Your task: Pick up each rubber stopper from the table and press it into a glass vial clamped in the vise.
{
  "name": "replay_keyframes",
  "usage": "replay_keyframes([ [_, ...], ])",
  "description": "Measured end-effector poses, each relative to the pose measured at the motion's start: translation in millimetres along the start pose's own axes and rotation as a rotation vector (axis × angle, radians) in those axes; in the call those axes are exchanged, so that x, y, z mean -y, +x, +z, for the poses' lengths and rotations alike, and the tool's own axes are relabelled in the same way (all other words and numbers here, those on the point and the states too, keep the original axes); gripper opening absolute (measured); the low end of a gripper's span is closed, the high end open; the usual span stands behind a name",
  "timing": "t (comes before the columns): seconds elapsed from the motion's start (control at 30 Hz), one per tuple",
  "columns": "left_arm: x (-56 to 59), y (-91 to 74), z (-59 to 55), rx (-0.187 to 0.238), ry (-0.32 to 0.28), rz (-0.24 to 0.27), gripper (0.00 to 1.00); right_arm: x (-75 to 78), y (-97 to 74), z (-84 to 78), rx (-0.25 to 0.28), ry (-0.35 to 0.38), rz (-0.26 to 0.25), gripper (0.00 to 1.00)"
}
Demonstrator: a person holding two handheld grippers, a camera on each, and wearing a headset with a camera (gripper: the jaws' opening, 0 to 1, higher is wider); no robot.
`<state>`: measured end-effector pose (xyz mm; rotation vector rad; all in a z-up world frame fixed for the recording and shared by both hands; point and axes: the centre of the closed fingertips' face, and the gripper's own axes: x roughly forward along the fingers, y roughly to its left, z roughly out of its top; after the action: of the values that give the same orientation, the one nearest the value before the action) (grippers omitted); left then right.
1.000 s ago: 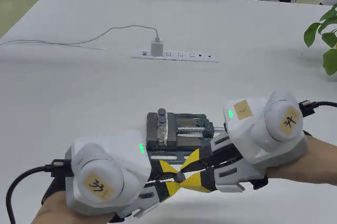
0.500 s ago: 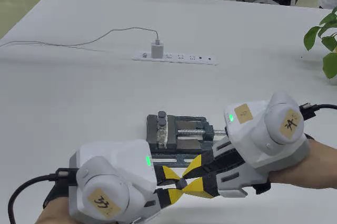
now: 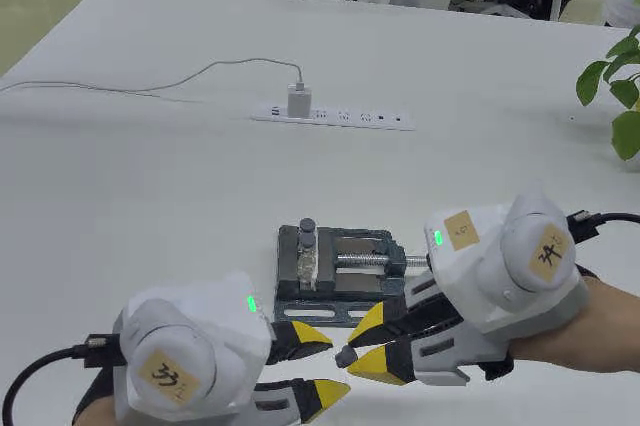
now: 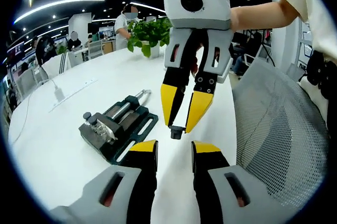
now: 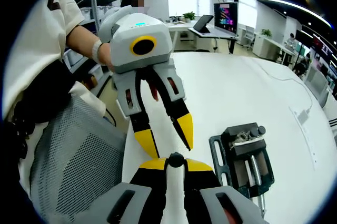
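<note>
While the right gripper (image 5: 176, 167) has its fingers pinched shut on the stopper (image 3: 346, 356), gripped at the very tips, the left gripper (image 4: 174, 150) has its fingers wide apart with nothing between them. Stopper sits low over the surface (image 3: 150, 176), on the near side of the vise (image 3: 350, 281) and a bit right of the vial (image 3: 307, 254). Can't tell whether it touches the surface. Vial stands upright, clamped at the vise's left end.

Step in hand, my read: carry the stopper to the vial and press it in. To do it well:
- lift clear of the vise body first
- come over the mouth from straight above, stopper axis in line with the vial
- push down steady with no side load, since clamped glass may crack or tip
- tip-only grip could let the stopper roll or squirt out, so release only once it's seated

Views:
- Head view shows a dark cap (image 3: 307, 227) on the vial top.
- Left gripper view shows two dark caps (image 4: 87, 115) side by side at the clamp, so maybe two vials. Can't tell if a mouth is free.
- Right gripper view shows the stopper centred between its own fingers.
</note>
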<state>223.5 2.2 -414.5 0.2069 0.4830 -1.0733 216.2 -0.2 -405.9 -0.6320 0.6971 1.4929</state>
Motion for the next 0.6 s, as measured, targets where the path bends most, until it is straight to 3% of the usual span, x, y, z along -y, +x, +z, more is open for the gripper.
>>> replay_keyframes([
  [0.33, -19.1, -5.2, -14.8, 0.025, -0.129, 0.113, 0.62, 1.5, 3.4, -6.2, -0.026, -0.009, 0.004, 0.07],
  [0.6, -34.1, -10.3, -18.3, 0.042, -0.162, 0.205, 0.9, 1.6, 5.5, -8.9, -0.037, -0.005, 0.011, 0.07],
])
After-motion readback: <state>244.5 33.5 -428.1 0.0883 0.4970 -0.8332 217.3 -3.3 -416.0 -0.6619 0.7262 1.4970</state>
